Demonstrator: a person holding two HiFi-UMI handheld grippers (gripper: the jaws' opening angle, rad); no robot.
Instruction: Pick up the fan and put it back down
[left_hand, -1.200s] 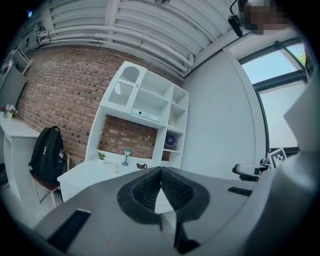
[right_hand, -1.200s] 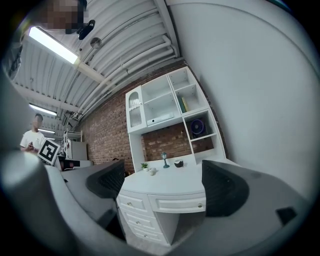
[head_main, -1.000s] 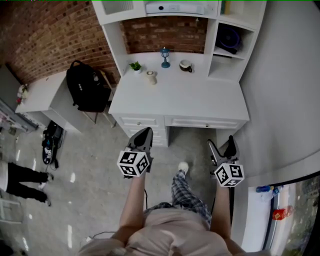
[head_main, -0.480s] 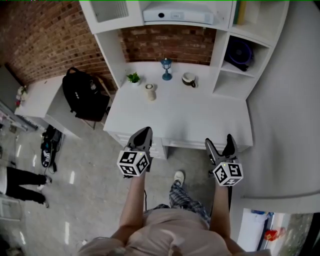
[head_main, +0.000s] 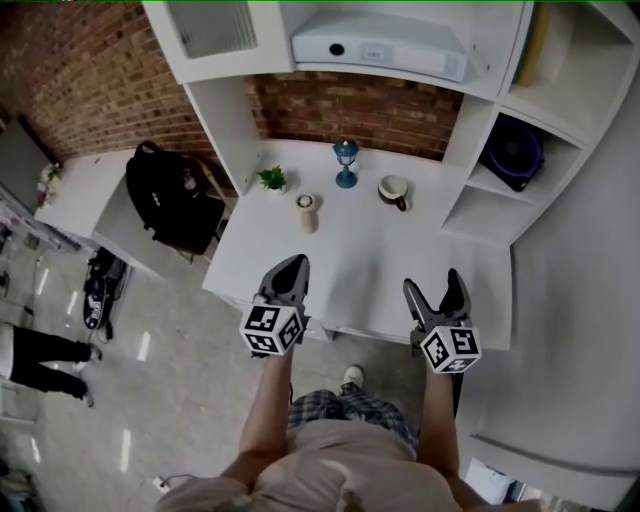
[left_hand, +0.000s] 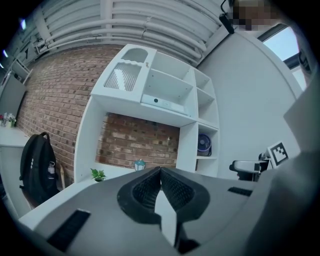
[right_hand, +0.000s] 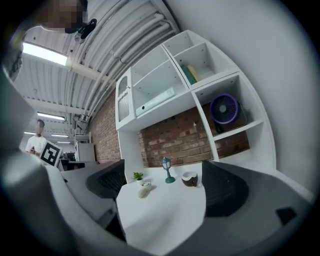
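Fan (head_main: 512, 152) standing in a right-side shelf cubby, well apart from both grippers
Left gripper (head_main: 293, 263) pinched together on nothing, right gripper (head_main: 432, 284) spread wide and empty; both held over the near edge of the white desk (head_main: 370, 270), lantern (head_main: 345, 163), cup (head_main: 395, 192), plant (head_main: 271, 179) and small jar (head_main: 307, 210) farther back

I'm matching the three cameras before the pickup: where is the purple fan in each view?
Head view: fan upper right, in the shelf cubby beside the desk.
Left gripper view: fan small, right of centre, same cubby.
Right gripper view: fan upper right, same cubby.
Shared landmark: the blue lantern on the desk, left of the fan everywhere.
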